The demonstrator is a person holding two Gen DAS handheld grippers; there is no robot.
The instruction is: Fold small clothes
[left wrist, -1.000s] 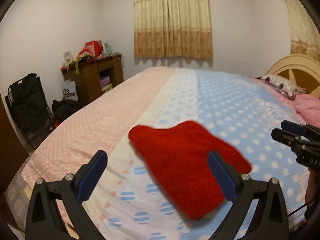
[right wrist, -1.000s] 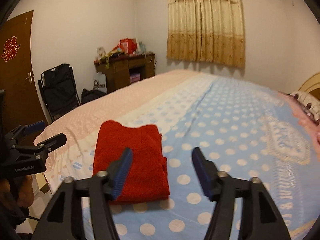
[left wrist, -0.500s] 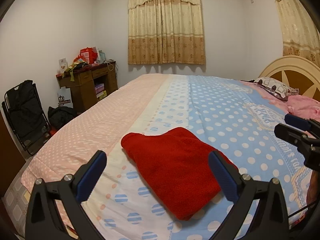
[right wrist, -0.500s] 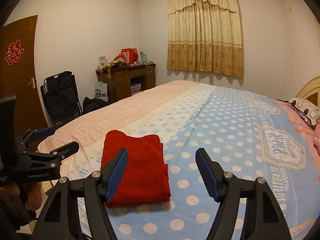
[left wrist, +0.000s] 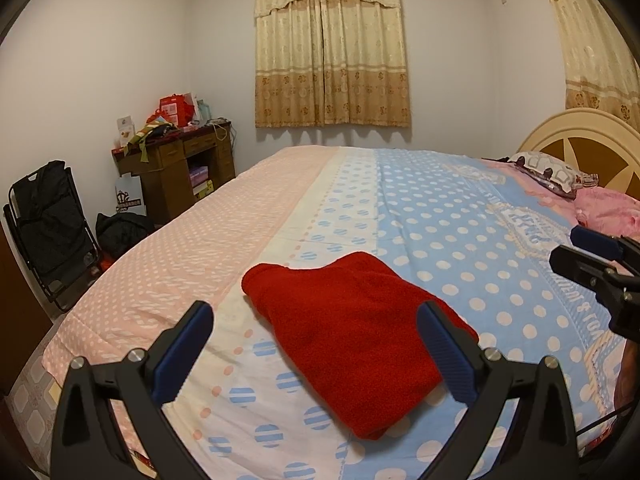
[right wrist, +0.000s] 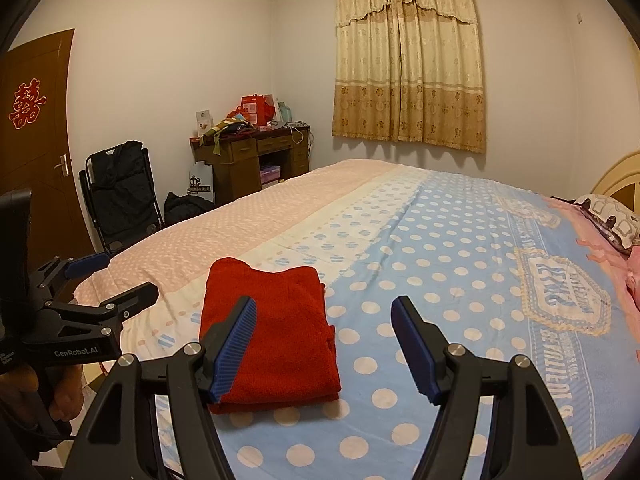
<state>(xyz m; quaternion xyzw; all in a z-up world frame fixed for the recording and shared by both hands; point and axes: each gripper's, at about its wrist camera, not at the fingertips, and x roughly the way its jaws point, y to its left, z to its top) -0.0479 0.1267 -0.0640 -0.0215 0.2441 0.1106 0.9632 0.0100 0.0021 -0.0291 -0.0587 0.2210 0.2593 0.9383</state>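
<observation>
Red garment [left wrist: 352,340] folded into neat rectangle, lying flat on bed [left wrist: 440,216] near its front edge — across white-and-blue dotted strip of cover. Left claw [left wrist: 316,352] spread wide, holding nothing, raised above cloth. Right claw [right wrist: 324,344] also spread, empty — just right of garment.

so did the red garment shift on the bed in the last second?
No. The red garment lies on the same cream-and-blue seam of the bedspread as before; only the cameras moved.
</observation>
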